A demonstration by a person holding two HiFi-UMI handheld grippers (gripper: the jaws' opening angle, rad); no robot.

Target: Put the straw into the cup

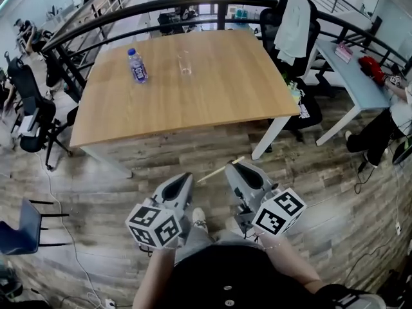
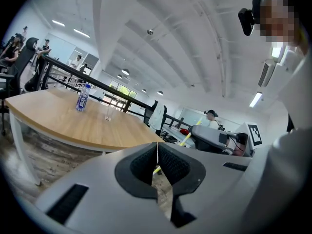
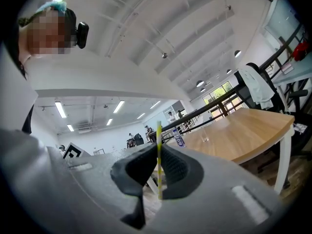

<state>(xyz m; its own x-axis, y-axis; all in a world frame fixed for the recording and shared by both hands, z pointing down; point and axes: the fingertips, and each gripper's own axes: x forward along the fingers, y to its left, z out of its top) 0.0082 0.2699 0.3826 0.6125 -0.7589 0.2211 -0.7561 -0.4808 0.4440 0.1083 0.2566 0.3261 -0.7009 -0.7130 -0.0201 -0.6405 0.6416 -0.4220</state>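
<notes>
Yellow-and-white striped, the straw (image 3: 159, 135) sits pinched between the jaws of the right gripper (image 3: 159, 152), running upright across them in the right gripper view. In the head view it pokes out sideways from that gripper (image 1: 233, 166) as a pale stick (image 1: 215, 172) over the wooden floor, short of the tabletop (image 1: 212, 102). The left gripper (image 2: 157, 146) has its jaws pressed together with nothing between them, and it hangs just beside the right one. The cup (image 1: 185, 64), a clear glass, stands toward the far side of the tabletop, well apart from both grippers, with a water bottle (image 1: 137, 65) near it on the left. We judge the task barely begun: the straw is in hand, but the whole reach to the cup is ahead. The grip seems to fall low on the straw, though the fisheye makes that hard to be sure of, so the thin tube could swivel in the jaws as we move. A tilted or swinging tip could catch the rim and tip the light glass, or miss the mouth, since clear glass is hard to read from above. A wide approach could also knock the bottle over.
</notes>
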